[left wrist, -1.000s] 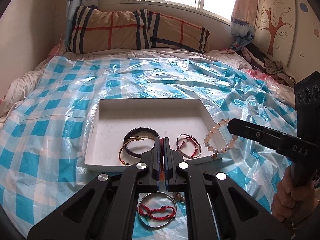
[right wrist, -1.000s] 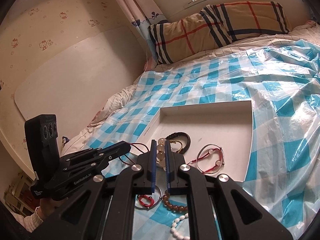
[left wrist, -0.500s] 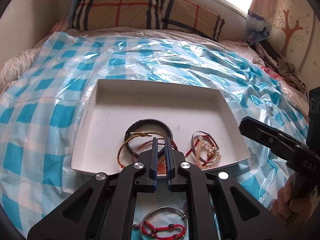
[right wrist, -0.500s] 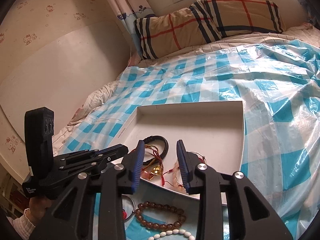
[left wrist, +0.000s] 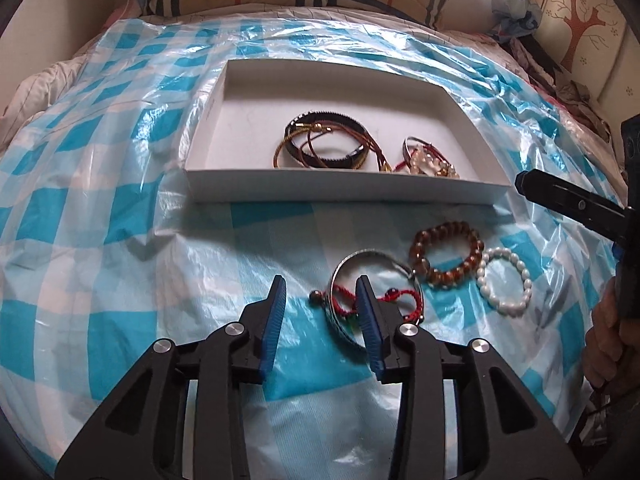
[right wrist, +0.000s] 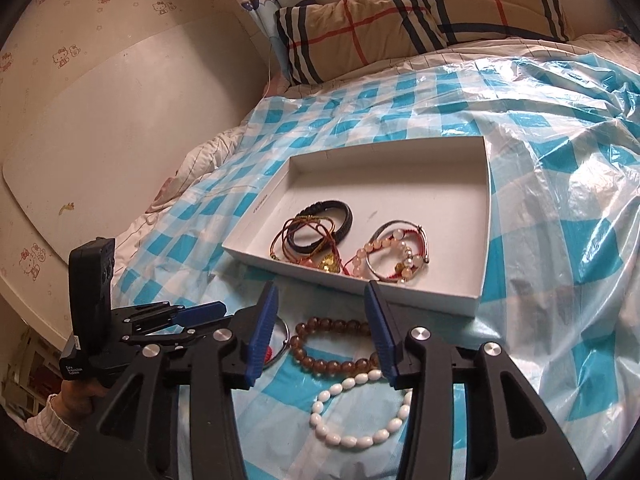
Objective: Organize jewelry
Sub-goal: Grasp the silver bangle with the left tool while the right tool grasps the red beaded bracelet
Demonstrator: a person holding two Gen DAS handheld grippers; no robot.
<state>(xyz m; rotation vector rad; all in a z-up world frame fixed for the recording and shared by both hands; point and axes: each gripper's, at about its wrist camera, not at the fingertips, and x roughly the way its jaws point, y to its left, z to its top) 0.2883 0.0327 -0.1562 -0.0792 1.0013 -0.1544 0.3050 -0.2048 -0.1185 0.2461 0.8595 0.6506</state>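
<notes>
A white tray (left wrist: 340, 190) (right wrist: 432, 300) on the checked sheet holds a black bracelet (left wrist: 320, 116) (right wrist: 344, 216), cord bracelets and a pink bead bracelet (left wrist: 432, 164) (right wrist: 384, 244). In front of it lie a silver bangle (left wrist: 368, 254) tangled with a red cord (left wrist: 400, 294), a brown bead bracelet (left wrist: 444, 276) (right wrist: 332, 366) and a white bead bracelet (left wrist: 512, 306) (right wrist: 348, 442). My left gripper (left wrist: 320, 284) (right wrist: 216, 308) hangs low with its jaws opening, straddling the bangle's left edge without touching. My right gripper (right wrist: 321, 292) (left wrist: 520, 180) is also opening, empty, over the brown beads.
The bed is covered by a crinkled blue and white plastic sheet (left wrist: 120, 240). A plaid pillow (right wrist: 420, 16) lies at the head, a white board (right wrist: 120, 140) leans on the wall, and a pile of clothes (left wrist: 560, 80) sits far right. A hand (left wrist: 608, 344) holds the right gripper.
The right gripper let the pink bead bracelet drop into the tray; the left let go of a cord bracelet there. Both opened, sank and drew back over the loose bracelets.
</notes>
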